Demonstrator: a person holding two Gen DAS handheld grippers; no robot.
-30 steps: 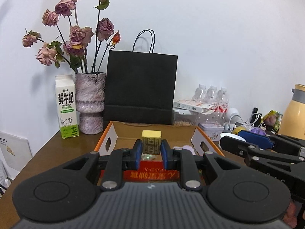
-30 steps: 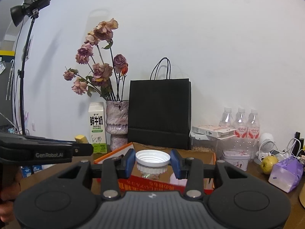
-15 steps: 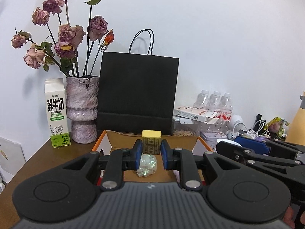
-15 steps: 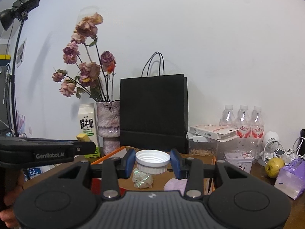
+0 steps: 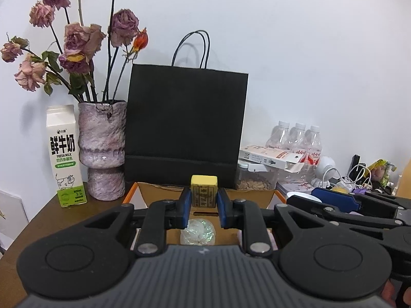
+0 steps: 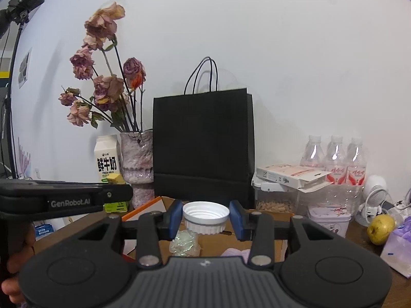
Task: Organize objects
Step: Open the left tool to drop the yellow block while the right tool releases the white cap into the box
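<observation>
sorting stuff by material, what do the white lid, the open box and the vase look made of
White lid: likely moulded plastic, matte, with a ribbed skirt and inner thread rings.
Open box: corrugated cardboard by its raw brown inside and folded flaps; outer face printed orange.
Vase: probably glazed ceramic or stone, mottled pink-grey, rough texture with shiny highlights.

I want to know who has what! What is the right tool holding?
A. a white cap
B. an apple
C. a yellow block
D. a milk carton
A: in the right wrist view, the right tool is shut on the white cap, held above the box; the yellow block is in the left tool.
</observation>
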